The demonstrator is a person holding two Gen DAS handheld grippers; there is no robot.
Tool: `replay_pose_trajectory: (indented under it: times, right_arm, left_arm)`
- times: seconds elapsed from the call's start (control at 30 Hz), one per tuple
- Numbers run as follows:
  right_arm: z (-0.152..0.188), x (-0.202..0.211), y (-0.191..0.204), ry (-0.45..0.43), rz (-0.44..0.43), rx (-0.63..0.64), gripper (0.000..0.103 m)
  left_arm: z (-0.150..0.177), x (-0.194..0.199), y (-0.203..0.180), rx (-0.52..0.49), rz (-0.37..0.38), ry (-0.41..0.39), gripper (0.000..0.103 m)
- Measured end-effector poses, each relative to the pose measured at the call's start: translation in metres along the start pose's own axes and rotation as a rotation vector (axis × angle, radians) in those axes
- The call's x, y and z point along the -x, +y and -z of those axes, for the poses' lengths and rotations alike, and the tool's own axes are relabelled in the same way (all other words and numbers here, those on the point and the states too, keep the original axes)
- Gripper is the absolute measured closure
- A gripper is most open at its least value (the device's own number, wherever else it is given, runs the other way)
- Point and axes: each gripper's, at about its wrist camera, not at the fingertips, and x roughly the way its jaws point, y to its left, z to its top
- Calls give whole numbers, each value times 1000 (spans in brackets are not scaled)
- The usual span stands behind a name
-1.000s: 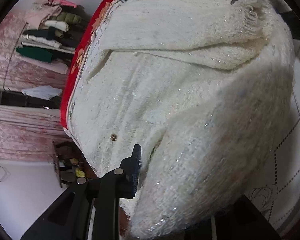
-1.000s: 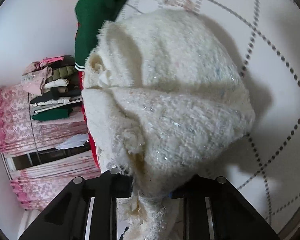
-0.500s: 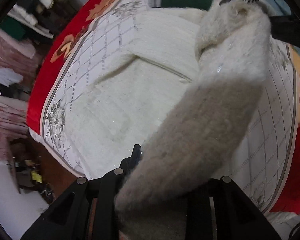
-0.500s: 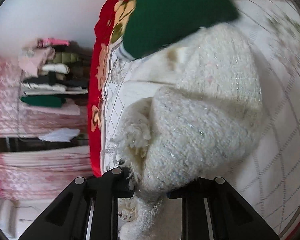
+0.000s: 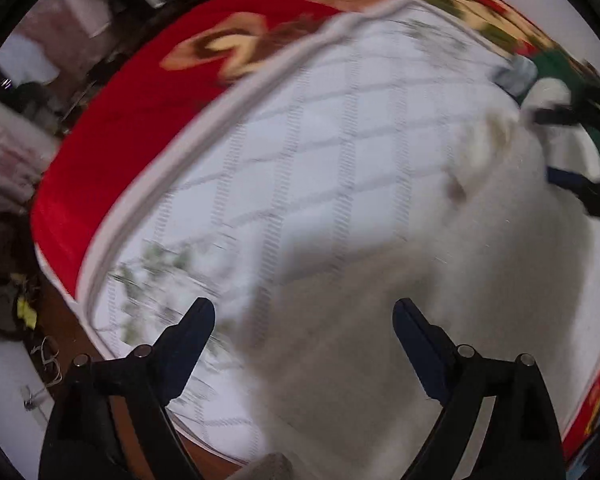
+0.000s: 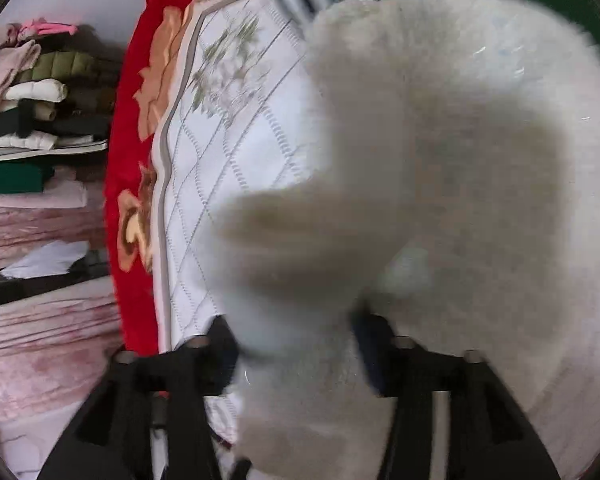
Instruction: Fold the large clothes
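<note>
No readable text, label or number shows anywhere

White quilted bedspread (image 6: 236, 168) with a red floral border (image 5: 140, 128) fills the middle; at nine o'clock, stacked folded clothes (image 6: 32, 112) (blurred), pink curtain (image 6: 40, 320) below.

Left hand-held gripper (image 5: 304, 320) let go of white sweater (image 5: 480, 280); jaws opening, nothing between them now. Right hand-held gripper (image 6: 296, 344) jaws opening too, sweater (image 6: 440, 160) between them. Bedspread (image 5: 300, 140) uncovered beneath left; sweater shifted right.
</note>
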Motion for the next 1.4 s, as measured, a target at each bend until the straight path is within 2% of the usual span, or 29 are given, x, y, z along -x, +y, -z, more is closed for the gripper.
replay_pose_trajectory:
  times: [0.07, 0.1, 0.2, 0.27, 0.37, 0.43, 0.5, 0.53, 0.6, 0.7, 0.73, 0.83, 0.87, 0.9, 0.93, 0.97, 1.03, 1.13, 1.17, 1.23, 1.27, 1.3, 1.33, 1.4]
  right_arm:
    - [1, 16, -4, -14, -74, 13, 38]
    - [3, 35, -12, -53, -77, 18, 38]
    - [8, 88, -53, -183, 26, -6, 35]
    - [9, 116, -105, -243, 131, -75, 32]
    - [4, 113, -174, -223, 141, -183, 32]
    - [-2, 88, -207, -164, 13, -221, 32]
    - [-4, 62, -224, -121, -157, -243, 32]
    - [-3, 58, -225, -126, -184, -235, 38]
    - [5, 57, -223, -172, -197, -211, 61]
    - [31, 80, -231, -236, -225, -299, 68]
    - [40, 88, -234, -251, -215, -319, 68]
    - [99, 126, -263, -326, -122, -457, 68]
    - [127, 139, -278, -339, -64, -532, 67]
    - [152, 150, -292, -326, 24, -580, 63]
    - [172, 155, -302, -290, 97, -603, 52]
    - [186, 158, -310, -246, 140, -626, 46]
    - [220, 167, -323, -149, 165, -680, 44]
    - [243, 181, -295, -55, 222, -587, 44]
    - [247, 182, -263, -4, 242, -483, 44]
    - [245, 175, -217, 51, 217, -361, 44]
    - [240, 157, -176, 119, 173, -256, 44]
    - [236, 144, -155, 150, 155, -205, 44]
    - [225, 119, -114, 189, 114, -110, 44]
    - [207, 73, -61, 226, 69, 18, 42]
  left_arm:
    - [-3, -1, 11, 20, -20, -2, 12]
    - [-2, 0, 12, 24, -32, -1, 11]
    - [10, -9, 6, 38, -72, 39, 11]
    - [18, -19, 5, 37, -91, 71, 11]
    - [30, -22, -1, 39, -126, 81, 11]
    - [33, -20, -3, 55, -138, 73, 11]
    - [33, -14, -2, 72, -154, 56, 11]
    - [34, -10, -1, 86, -168, 47, 11]
    - [32, -2, 2, 104, -179, 28, 11]
    - [34, 15, 12, 135, -205, -5, 11]
    - [35, 19, 17, 147, -205, -9, 11]
    - [41, 29, 27, 162, -203, -6, 11]
    - [46, 31, 30, 158, -207, -2, 11]
    - [51, 32, 30, 154, -208, 1, 11]
    - [55, 32, 29, 149, -209, 6, 11]
    - [62, 32, 31, 144, -216, 13, 11]
    - [74, 28, 34, 145, -220, 32, 11]
    - [92, 26, 45, 167, -238, 48, 11]
    - [97, 25, 50, 174, -245, 50, 11]
    - [104, 22, 59, 190, -256, 46, 11]
    - [107, 20, 62, 194, -259, 46, 11]
    - [109, 15, 67, 202, -266, 47, 11]
    - [111, 11, 70, 208, -268, 50, 11]
    - [114, 2, 75, 220, -260, 55, 11]
